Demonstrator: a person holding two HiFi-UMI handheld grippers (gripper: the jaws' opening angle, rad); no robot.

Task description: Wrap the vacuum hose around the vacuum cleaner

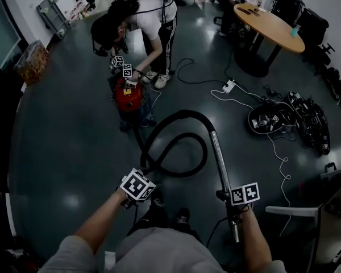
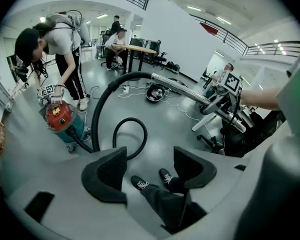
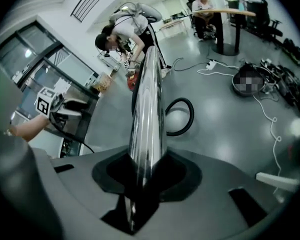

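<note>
The red vacuum cleaner point(image 1: 128, 94) point(image 2: 60, 118) stands on the dark floor, and another person point(image 1: 142, 16) bends over it. Its black hose point(image 1: 176, 147) point(image 2: 102, 104) loops across the floor and rises into a shiny metal wand point(image 1: 219, 158) point(image 3: 147, 104). My right gripper point(image 1: 226, 196) point(image 3: 146, 171) is shut on the wand near its lower end, with the tube running out between the jaws. My left gripper point(image 1: 149, 175) point(image 2: 150, 171) hangs open near the hose loop. Nothing lies between its jaws; only the floor and my shoes point(image 2: 140, 184) show there.
A round wooden table point(image 1: 270, 24) with seated people stands at the back right. A power strip point(image 1: 229, 86) and white cable point(image 1: 281, 169) lie on the floor beside a heap of black gear point(image 1: 290, 118). A pale furniture edge point(image 1: 295, 210) is close on my right.
</note>
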